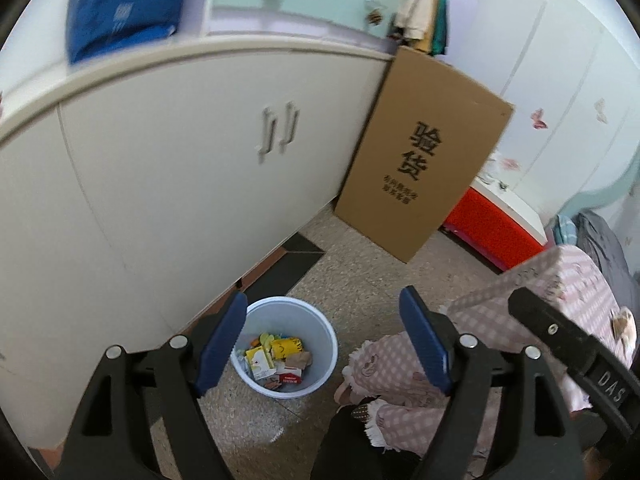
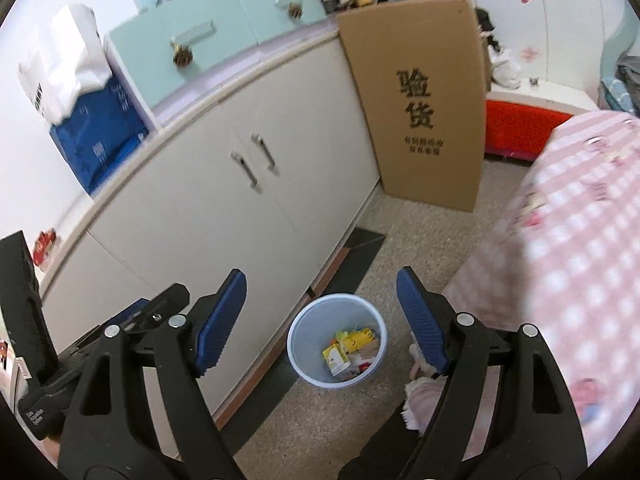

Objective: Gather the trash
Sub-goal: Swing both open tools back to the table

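A pale blue waste bin [image 1: 320,322] stands on the speckled floor beside the white cabinet. It holds several pieces of trash [image 1: 276,358]: yellow wrappers, a small white and yellow carton, brown paper. The bin also shows in the right wrist view [image 2: 304,332], with the trash [image 2: 352,350] inside. My left gripper [image 1: 324,338] is open and empty, high above the bin. My right gripper [image 2: 322,316] is open and empty, also above the bin. The left gripper's body [image 2: 120,332] shows at the lower left of the right wrist view.
A long white cabinet [image 1: 180,184] runs along the left. A tall cardboard box [image 1: 424,152] leans against its far end. A bed with a pink checked cover [image 2: 580,240] is on the right. A red storage box [image 1: 492,228] sits behind. A blue box [image 2: 100,140] rests on the cabinet.
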`<action>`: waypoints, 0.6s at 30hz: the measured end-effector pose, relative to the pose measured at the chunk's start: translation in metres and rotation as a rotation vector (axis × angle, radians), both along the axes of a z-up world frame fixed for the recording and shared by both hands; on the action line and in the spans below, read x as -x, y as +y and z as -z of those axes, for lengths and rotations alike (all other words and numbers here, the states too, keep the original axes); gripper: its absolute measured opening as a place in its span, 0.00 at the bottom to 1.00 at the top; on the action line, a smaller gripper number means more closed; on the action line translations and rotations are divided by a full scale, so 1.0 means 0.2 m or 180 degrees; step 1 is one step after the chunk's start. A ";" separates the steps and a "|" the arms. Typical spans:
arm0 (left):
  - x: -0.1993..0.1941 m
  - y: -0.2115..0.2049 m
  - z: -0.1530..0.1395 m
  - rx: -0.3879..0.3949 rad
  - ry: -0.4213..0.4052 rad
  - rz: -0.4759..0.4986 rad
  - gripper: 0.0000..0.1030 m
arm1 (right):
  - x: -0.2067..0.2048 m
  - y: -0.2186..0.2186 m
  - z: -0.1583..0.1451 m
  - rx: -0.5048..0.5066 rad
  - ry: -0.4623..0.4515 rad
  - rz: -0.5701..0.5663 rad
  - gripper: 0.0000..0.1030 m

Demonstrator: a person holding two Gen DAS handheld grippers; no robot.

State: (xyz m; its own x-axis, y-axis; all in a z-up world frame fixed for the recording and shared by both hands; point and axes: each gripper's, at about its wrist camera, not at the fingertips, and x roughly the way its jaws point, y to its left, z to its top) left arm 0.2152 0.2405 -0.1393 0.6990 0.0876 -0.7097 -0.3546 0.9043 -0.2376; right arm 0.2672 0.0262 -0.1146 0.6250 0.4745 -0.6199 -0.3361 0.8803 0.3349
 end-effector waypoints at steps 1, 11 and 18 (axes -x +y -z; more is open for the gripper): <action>0.01 -0.05 -0.03 -0.0033 -0.0026 0.0043 0.76 | 0.02 -0.06 -0.03 -0.0023 -0.0043 0.0033 0.75; 0.00 -0.58 -0.24 -0.0186 -0.0242 0.0577 0.78 | 0.17 -0.65 -0.18 -0.0029 -0.0293 0.0446 0.77; -0.10 -1.11 -0.32 -0.0282 -0.0280 0.1239 0.78 | 0.22 -1.19 -0.15 0.0039 -0.0292 0.0998 0.78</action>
State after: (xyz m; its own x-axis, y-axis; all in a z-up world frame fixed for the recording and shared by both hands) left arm 0.2353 0.0184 -0.0745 0.7498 -0.1376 -0.6473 0.0366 0.9853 -0.1670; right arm 0.2224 -0.2116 -0.0842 0.7930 0.2428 -0.5587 -0.0763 0.9495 0.3044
